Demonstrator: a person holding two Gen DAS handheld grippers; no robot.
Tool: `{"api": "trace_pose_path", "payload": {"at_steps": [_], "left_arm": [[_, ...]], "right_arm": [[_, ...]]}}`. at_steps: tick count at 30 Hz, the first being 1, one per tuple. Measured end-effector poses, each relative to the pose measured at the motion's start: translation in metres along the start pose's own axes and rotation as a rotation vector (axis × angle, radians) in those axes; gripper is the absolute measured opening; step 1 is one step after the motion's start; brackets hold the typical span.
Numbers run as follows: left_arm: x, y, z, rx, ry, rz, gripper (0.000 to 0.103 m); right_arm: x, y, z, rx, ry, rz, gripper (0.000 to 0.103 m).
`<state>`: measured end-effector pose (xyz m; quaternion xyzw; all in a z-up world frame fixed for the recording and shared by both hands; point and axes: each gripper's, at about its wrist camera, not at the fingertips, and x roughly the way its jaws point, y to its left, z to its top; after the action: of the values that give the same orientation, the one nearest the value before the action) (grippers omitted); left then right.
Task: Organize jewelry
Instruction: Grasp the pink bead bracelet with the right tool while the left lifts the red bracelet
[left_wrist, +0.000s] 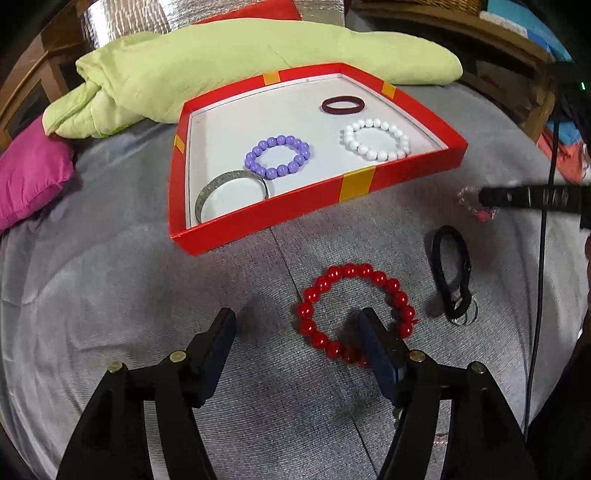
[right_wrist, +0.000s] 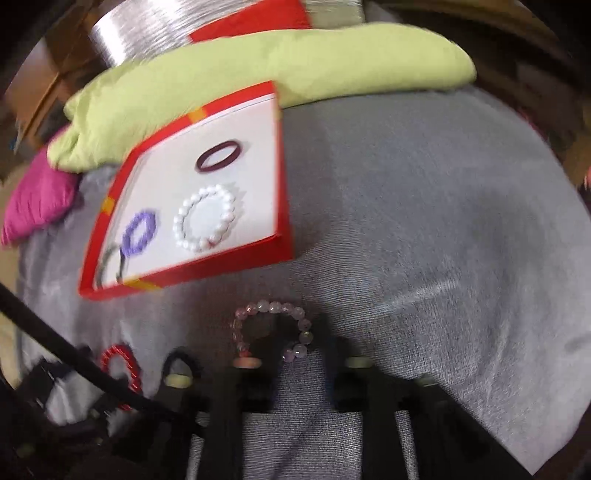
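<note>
A red box lid (left_wrist: 354, 188) (right_wrist: 192, 267) lies on the grey cloth and holds a silver bangle (left_wrist: 207, 192), a purple bead bracelet (left_wrist: 277, 157), a white bead bracelet (left_wrist: 376, 139) (right_wrist: 205, 219) and a dark maroon band (left_wrist: 342, 105) (right_wrist: 218, 157). My left gripper (left_wrist: 295, 328) is open low over the cloth; its right finger stands inside a red bead bracelet (left_wrist: 356, 314). A black hair tie (left_wrist: 452, 273) lies to the right. My right gripper (right_wrist: 291, 343) shows blurred; a pink crystal bracelet (right_wrist: 273, 325) (left_wrist: 469, 201) hangs at its tips.
A light green quilt (left_wrist: 221, 74) (right_wrist: 258, 74) is bunched behind the box. A magenta pillow (left_wrist: 29, 177) lies at the far left. A black cable (left_wrist: 543, 258) hangs at the right. Wooden furniture stands behind the bed.
</note>
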<state>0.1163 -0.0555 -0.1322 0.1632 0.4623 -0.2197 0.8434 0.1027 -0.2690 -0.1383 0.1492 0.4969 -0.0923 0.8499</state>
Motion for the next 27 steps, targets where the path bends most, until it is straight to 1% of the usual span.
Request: {"api": "trace_pose_path", "payload": {"at_steps": [1, 2, 3, 4, 6, 7, 9, 12, 15, 19, 20, 22, 23, 24, 25, 26, 27], "left_arm": [[0.0, 0.002, 0.001, -0.012, -0.003, -0.013, 0.068], [0.0, 0.004, 0.001, -0.021, -0.008, -0.024, 0.059], [0.001, 0.005, 0.001, -0.025, -0.009, -0.034, 0.044], [0.0, 0.006, 0.001, -0.031, -0.012, -0.057, 0.039], [-0.002, 0.005, 0.003, -0.03, -0.027, -0.08, 0.016], [-0.004, 0.003, 0.003, -0.021, -0.037, -0.071, 0.011], [-0.008, 0.002, 0.004, -0.007, -0.061, -0.039, 0.008], [-0.017, 0.01, 0.008, -0.037, -0.099, -0.049, 0.006], [-0.03, 0.018, 0.009, -0.054, -0.146, -0.043, 0.005], [-0.046, 0.026, 0.008, -0.071, -0.195, -0.05, 0.006], [-0.045, 0.027, 0.01, -0.072, -0.192, -0.061, 0.006], [-0.039, 0.027, 0.012, -0.082, -0.157, -0.078, 0.006], [-0.035, 0.025, 0.013, -0.082, -0.126, -0.09, 0.015], [-0.031, 0.024, 0.013, -0.079, -0.108, -0.097, 0.036], [-0.026, 0.02, 0.013, -0.073, -0.082, -0.093, 0.049], [-0.024, 0.017, 0.011, -0.066, -0.075, -0.084, 0.067], [-0.023, 0.013, 0.01, -0.052, -0.077, -0.073, 0.067]], "right_arm": [[-0.001, 0.002, -0.001, -0.01, -0.006, -0.001, 0.009], [-0.003, 0.002, -0.001, -0.012, -0.012, 0.002, 0.009], [-0.004, 0.002, -0.001, -0.008, -0.016, 0.011, 0.009], [-0.006, 0.001, -0.001, 0.001, -0.022, 0.028, 0.009], [-0.01, -0.002, 0.001, 0.019, -0.041, 0.051, 0.009], [-0.015, -0.003, 0.001, 0.028, -0.058, 0.066, 0.009], [-0.025, -0.005, 0.002, 0.043, -0.095, 0.099, 0.009], [-0.034, -0.006, 0.003, 0.059, -0.126, 0.134, 0.009], [-0.041, -0.003, 0.005, 0.071, -0.158, 0.164, 0.009], [-0.052, -0.001, 0.007, 0.066, -0.205, 0.191, 0.009], [-0.051, 0.001, 0.008, 0.064, -0.206, 0.191, 0.009], [-0.048, 0.003, 0.007, 0.063, -0.191, 0.181, 0.009], [-0.045, 0.004, 0.007, 0.066, -0.182, 0.178, 0.009], [-0.043, 0.003, 0.007, 0.071, -0.172, 0.176, 0.009], [-0.042, 0.002, 0.007, 0.074, -0.164, 0.172, 0.009], [-0.041, 0.0, 0.006, 0.075, -0.163, 0.17, 0.009], [-0.042, -0.001, 0.006, 0.077, -0.161, 0.169, 0.009]]}}
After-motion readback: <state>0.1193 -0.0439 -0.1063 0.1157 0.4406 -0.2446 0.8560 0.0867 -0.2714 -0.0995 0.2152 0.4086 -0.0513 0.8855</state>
